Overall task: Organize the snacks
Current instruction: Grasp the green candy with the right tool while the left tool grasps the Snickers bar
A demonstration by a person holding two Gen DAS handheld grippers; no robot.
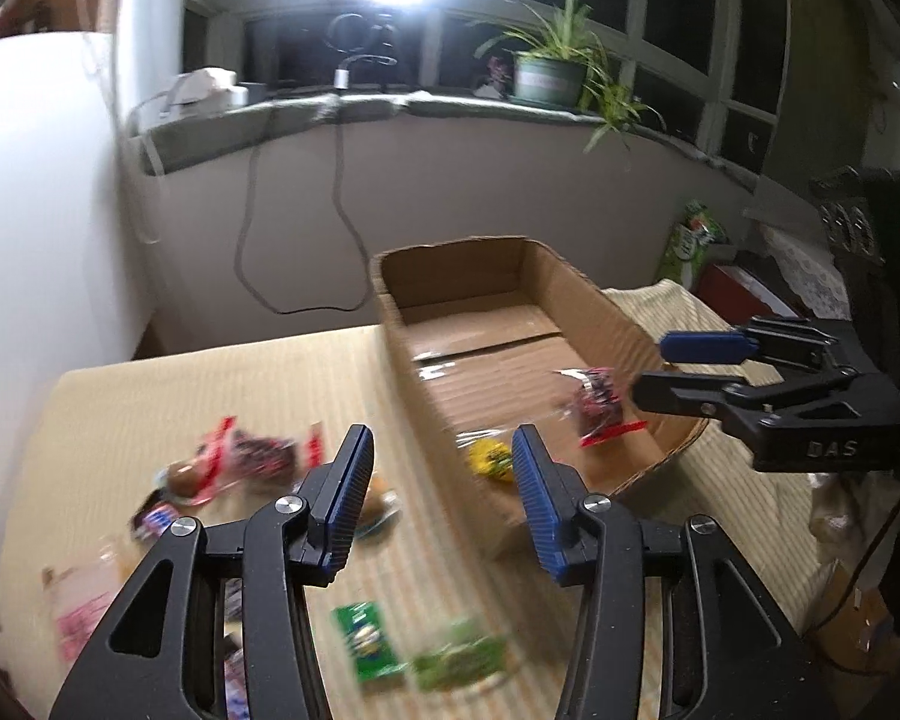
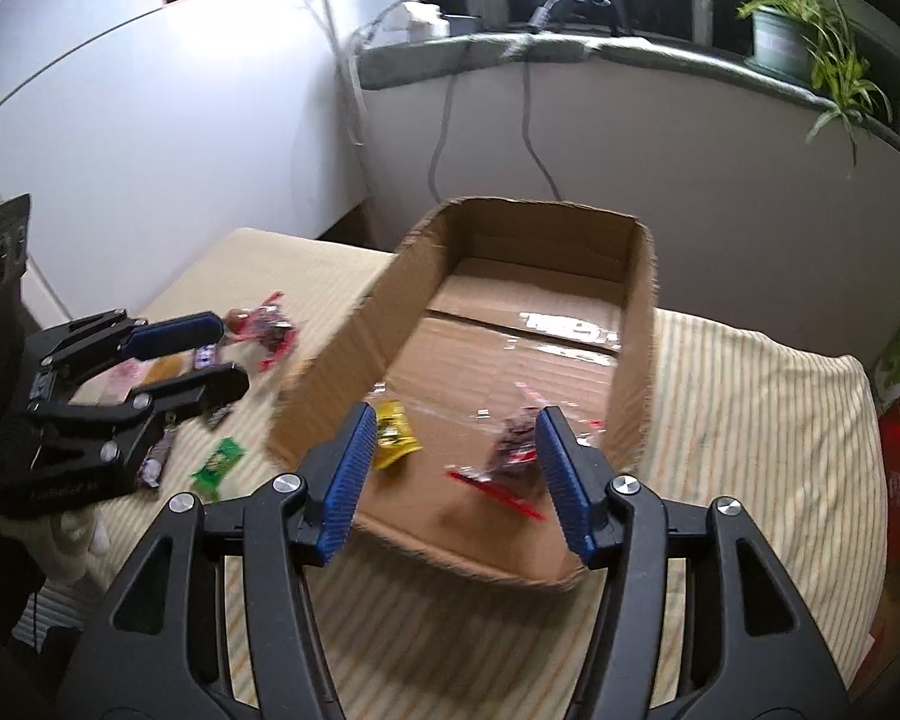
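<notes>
Drop step looks done: both grippers, left (image 1: 444, 474) and right (image 2: 453, 462), stand spread and pinch nothing. Yellow packet (image 2: 393, 435) and red-black packet (image 2: 513, 450) lie in the cardboard box (image 2: 636, 324). Next, I judge: left reaches the loose snacks (image 1: 240, 462) on the desk (image 1: 150, 396).

Both wrist views downward (shared box (image 1: 594, 312))

"DAS" embossed on right gripper (image 1: 648, 366) body.
</notes>
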